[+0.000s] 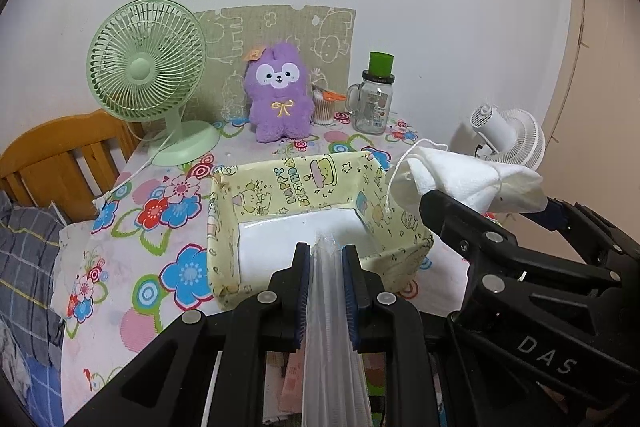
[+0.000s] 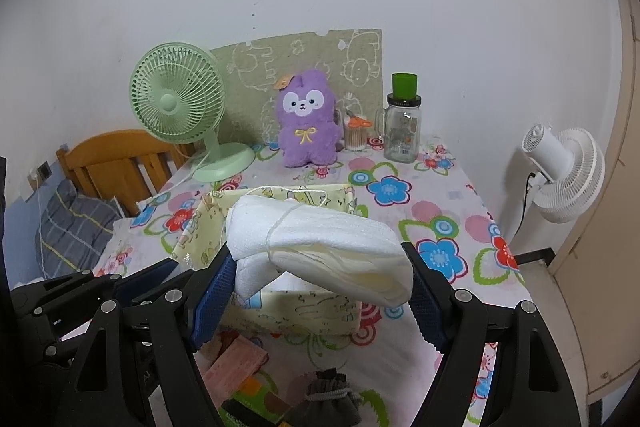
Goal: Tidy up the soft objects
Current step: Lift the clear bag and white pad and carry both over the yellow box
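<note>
My left gripper (image 1: 326, 247) is shut on a clear plastic packet (image 1: 332, 307) that stands on edge between its pads, at the near rim of a yellow "Happy Birthday" fabric box (image 1: 304, 183). A white flat pack (image 1: 296, 231) lies on the box floor. My right gripper (image 2: 320, 263) is shut on a bundle of white soft sheets tied with string (image 2: 320, 239), held just above the box (image 2: 292, 311). In the left wrist view that bundle (image 1: 468, 179) hangs at the box's right rim in the right gripper (image 1: 488, 205). The left gripper (image 2: 144, 279) shows at the lower left of the right wrist view.
On the flowered tablecloth (image 1: 160, 239) stand a green fan (image 1: 148, 75), a purple plush (image 1: 280, 99), a cotton swab pot (image 1: 326, 107) and a glass jar with a green lid (image 1: 374, 99). A white fan (image 2: 564, 171) is off the right edge, a wooden headboard (image 1: 60, 155) on the left. A pink packet (image 2: 236, 367) and a grey pouch (image 2: 328, 399) lie near.
</note>
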Demonstrator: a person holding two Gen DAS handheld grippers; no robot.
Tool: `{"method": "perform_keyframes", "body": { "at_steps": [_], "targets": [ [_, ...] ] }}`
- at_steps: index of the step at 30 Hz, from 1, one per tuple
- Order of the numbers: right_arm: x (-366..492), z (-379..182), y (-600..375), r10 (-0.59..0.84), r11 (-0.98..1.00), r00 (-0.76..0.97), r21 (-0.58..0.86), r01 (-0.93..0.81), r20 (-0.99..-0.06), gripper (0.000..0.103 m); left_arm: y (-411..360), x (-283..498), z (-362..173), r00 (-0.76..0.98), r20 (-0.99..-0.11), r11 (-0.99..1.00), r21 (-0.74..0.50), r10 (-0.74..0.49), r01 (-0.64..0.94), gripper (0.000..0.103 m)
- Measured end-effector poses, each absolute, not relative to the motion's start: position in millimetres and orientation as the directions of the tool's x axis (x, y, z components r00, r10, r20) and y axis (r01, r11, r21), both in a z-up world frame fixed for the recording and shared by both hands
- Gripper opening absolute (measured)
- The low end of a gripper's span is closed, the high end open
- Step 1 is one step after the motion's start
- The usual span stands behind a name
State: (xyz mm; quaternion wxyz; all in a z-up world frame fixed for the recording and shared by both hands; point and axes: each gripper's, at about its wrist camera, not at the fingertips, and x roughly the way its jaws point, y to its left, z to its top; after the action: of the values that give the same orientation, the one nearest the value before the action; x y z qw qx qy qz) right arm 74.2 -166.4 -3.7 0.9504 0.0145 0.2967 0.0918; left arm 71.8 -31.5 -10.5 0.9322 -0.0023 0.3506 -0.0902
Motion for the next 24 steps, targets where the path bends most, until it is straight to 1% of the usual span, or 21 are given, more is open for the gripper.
{"method": "perform_keyframes", "body": {
  "at_steps": [24],
  "targets": [
    [132,-5,-162,0.188,0.982,0.806,0.089,-0.167,-0.561,0.081,-26,128,-14,0.733,-0.662,0.986,-0.070,-0.159,0.151,0.014]
  ]
}}
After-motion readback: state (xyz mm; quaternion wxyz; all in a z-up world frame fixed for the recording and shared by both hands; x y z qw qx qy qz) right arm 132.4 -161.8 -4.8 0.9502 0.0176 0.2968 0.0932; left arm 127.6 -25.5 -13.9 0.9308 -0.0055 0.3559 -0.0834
